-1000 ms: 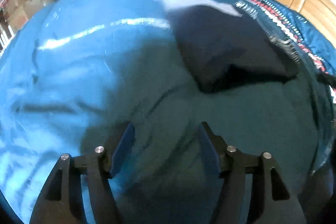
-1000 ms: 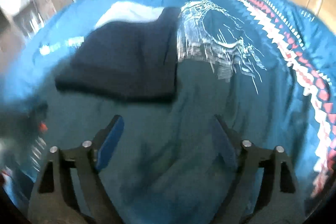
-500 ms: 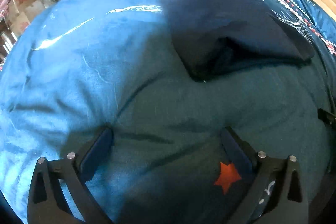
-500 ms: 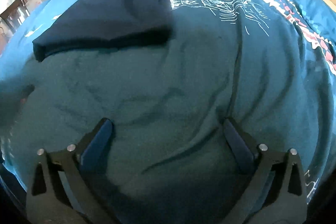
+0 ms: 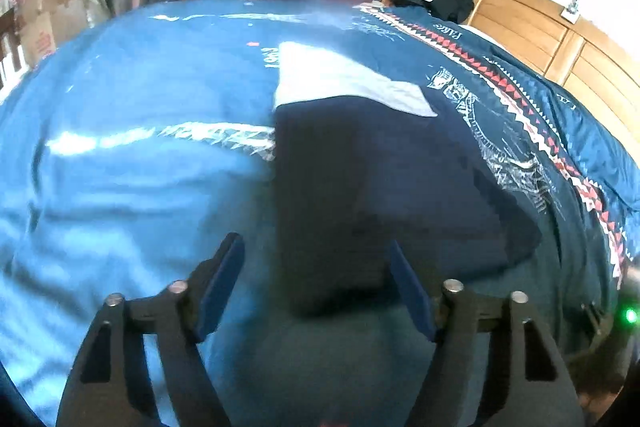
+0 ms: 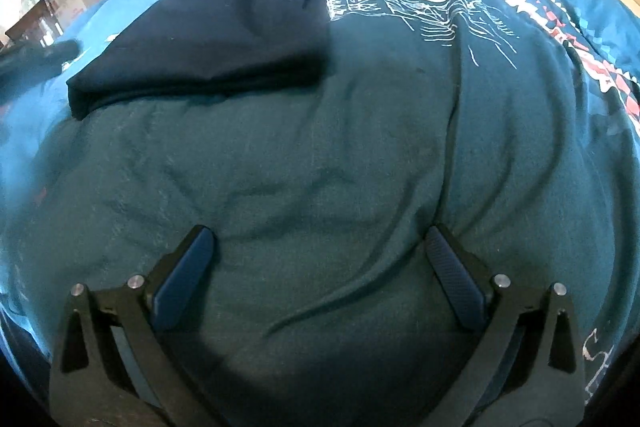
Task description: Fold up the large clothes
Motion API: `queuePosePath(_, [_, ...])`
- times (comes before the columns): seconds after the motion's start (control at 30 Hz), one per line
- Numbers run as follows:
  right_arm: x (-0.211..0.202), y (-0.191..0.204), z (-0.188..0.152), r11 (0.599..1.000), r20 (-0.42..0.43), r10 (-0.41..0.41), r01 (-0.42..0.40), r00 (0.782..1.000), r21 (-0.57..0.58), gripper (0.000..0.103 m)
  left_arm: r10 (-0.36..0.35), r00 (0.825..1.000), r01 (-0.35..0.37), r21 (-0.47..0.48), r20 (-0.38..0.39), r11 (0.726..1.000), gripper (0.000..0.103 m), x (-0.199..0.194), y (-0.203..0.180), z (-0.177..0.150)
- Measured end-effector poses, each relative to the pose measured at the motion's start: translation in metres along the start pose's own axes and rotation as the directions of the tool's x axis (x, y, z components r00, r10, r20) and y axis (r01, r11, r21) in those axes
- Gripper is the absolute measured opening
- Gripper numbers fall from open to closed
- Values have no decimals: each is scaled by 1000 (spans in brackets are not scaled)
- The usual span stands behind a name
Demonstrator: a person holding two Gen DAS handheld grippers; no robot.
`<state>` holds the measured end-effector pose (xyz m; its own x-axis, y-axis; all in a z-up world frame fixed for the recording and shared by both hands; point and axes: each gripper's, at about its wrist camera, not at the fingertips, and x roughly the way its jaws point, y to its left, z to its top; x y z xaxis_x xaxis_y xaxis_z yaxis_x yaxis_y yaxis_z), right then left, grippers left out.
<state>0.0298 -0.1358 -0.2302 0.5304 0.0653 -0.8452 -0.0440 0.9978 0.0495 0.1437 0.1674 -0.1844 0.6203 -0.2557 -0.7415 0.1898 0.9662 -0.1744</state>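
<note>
We hold our left gripper (image 5: 314, 267) and right gripper (image 6: 320, 259) spread wide, empty, over the folded navy garment (image 6: 208, 39) on the blue bedspread (image 5: 140, 99)

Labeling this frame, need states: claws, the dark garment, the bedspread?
left claw: open, empty, over the near edge of the garment
right claw: open, empty, over bare bedspread
dark navy garment: folded, lying flat on the bedspread
bedspread: spread out, wrinkled
pale cloth: partly under the far end of the garment
</note>
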Motion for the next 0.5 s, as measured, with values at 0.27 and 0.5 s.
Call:
queuePosePath(0.27, [1,-1,2,1000,-1,8,-8,1000,-4,103,75,990,-71,33,-118,997,64,33,-6,-32])
queuePosePath(0.5, [1,-1,1,1000,0,9,-9,1000,-1,103,70,997,-70,-1,41,998,54,-15,-2,-23])
